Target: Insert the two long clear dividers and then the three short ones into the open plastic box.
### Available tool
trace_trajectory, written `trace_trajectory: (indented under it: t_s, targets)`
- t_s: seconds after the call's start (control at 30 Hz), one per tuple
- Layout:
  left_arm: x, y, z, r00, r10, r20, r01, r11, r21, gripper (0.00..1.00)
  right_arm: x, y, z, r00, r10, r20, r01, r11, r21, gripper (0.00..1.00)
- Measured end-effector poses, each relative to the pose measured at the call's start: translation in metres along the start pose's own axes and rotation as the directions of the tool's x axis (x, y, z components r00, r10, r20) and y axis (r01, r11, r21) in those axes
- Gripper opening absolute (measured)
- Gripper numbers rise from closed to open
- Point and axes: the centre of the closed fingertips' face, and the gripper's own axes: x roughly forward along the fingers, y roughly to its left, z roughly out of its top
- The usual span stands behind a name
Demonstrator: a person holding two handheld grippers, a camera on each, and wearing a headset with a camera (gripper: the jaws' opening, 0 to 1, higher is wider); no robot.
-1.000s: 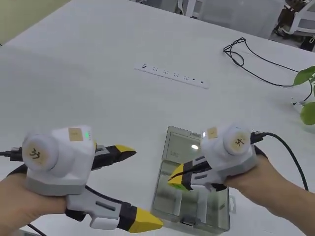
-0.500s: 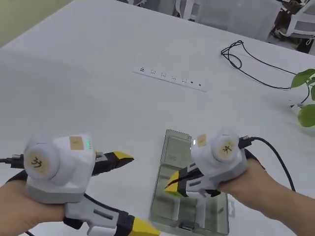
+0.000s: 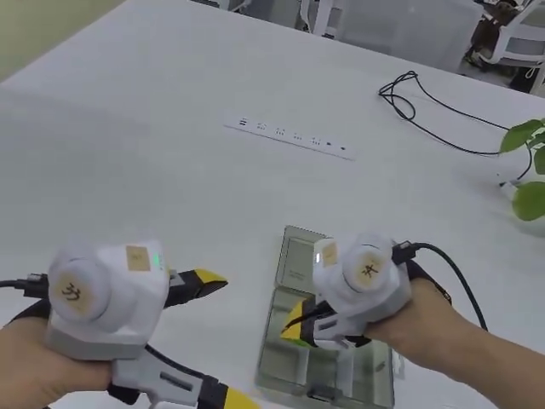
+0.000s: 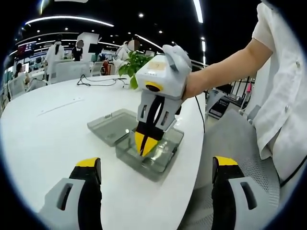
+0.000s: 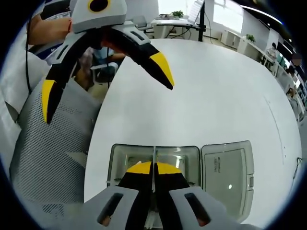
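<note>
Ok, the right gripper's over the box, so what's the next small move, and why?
Probably ease the right gripper straight down a little. Its fingers are shut on what looks like a thin clear divider, standing on edge across the middle of the open box, and I cannot tell that it is seated. The left gripper is open, clear of the box.
</note>
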Motion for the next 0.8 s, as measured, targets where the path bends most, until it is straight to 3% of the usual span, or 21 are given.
trace_trajectory:
  t_s: [0.4, 0.6, 0.73, 0.8]
  targets:
    - [-0.002, -0.001, 0.000, 0.9999, 0.007, -0.009, -0.007, 1.000, 0.009, 0.98, -0.005, 0.001, 0.003, 0.9996, -0.006, 0.028, 0.004, 0.998, 0.056, 0.06]
    - [-0.004, -0.003, 0.001, 0.9999, 0.008, -0.011, -0.008, 1.000, 0.014, 0.98, -0.023, -0.002, 0.013, 0.9945, -0.039, 0.097, 0.030, 0.995, 0.099, 0.10]
    - [-0.004, -0.004, 0.001, 0.9999, 0.010, -0.012, -0.010, 1.000, 0.014, 0.98, -0.039, -0.004, 0.017, 0.9872, -0.064, 0.146, 0.044, 0.989, 0.138, 0.14]
    - [-0.005, -0.005, 0.002, 0.9999, 0.010, -0.011, -0.010, 1.000, 0.016, 0.98, -0.051, -0.005, 0.020, 0.9789, -0.084, 0.186, 0.053, 0.984, 0.168, 0.16]
